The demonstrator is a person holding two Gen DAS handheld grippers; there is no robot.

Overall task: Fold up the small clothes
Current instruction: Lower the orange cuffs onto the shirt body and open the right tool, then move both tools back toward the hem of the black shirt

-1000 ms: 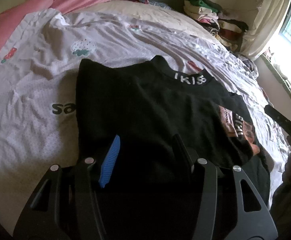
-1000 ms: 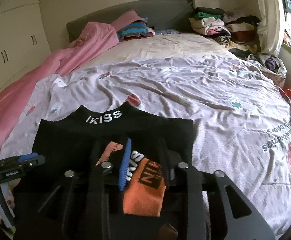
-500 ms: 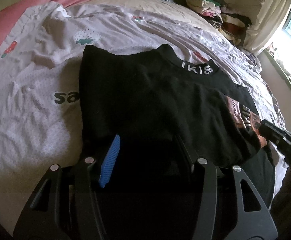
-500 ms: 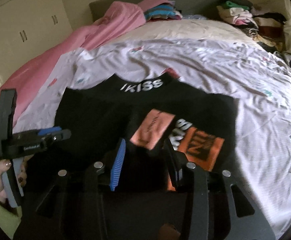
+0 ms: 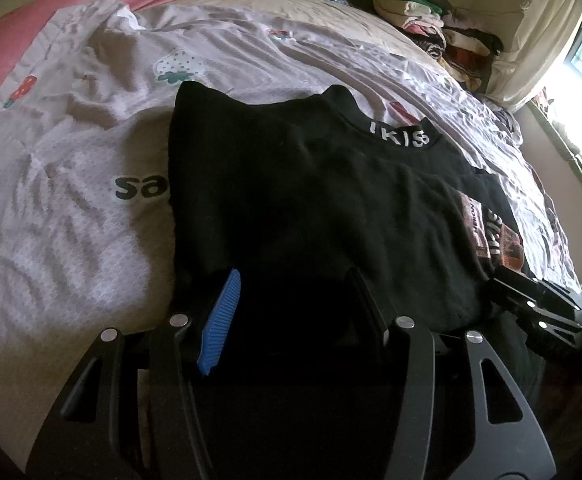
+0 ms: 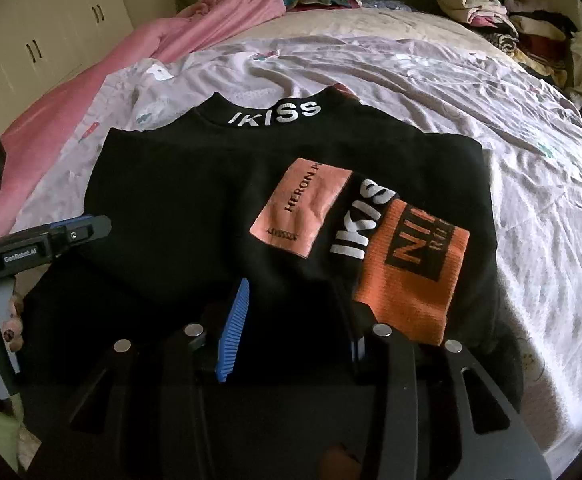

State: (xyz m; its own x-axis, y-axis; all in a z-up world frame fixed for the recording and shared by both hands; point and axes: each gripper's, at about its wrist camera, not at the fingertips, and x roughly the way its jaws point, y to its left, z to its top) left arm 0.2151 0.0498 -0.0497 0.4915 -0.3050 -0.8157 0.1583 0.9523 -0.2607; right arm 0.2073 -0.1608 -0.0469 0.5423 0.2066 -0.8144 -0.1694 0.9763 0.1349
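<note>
Left wrist view: we're over a bed (image 5: 71, 208) in a strawberry-print sheet, black sweatshirt (image 5: 311, 200) spread flat, our left tongs (image 5: 295, 304) released above its hem. Right wrist view: right tongs (image 6: 297, 316) released too, just short of the orange cuff (image 6: 407, 264) and pink patch (image 6: 303, 208).

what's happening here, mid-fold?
A person with a gripper in each hand is folding a black sweatshirt on the bed sheet. Both sleeves are already folded in across the body, orange cuff on top. The left gripper and the right gripper are open at the near hem, nothing clamped.
</note>
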